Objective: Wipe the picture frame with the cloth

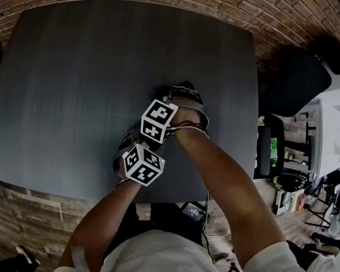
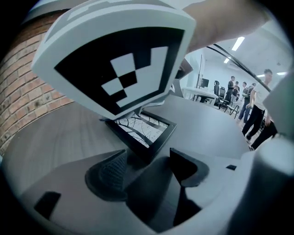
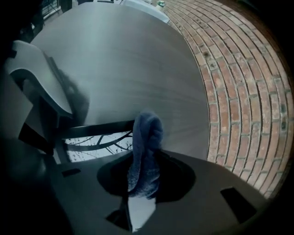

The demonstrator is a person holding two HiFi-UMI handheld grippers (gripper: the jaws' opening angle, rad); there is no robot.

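Resting on the dark table (image 1: 89,90) just ahead of both grippers, the picture frame (image 2: 140,131) seems not yet wiped. Your right gripper (image 3: 142,181) is clamped on the blue cloth (image 3: 146,137), just short of the glass. Your left gripper (image 2: 149,167) stands open and empty by a corner. Nothing blocks you; a brick wall (image 3: 243,92) lies beyond.

White short-sleeved shirt (image 1: 190,268). The left gripper (image 2: 147,165) and right gripper (image 3: 142,174) have grey bodies, dark fingers (image 2: 110,172) and white cubes (image 1: 144,164) with black square markers.
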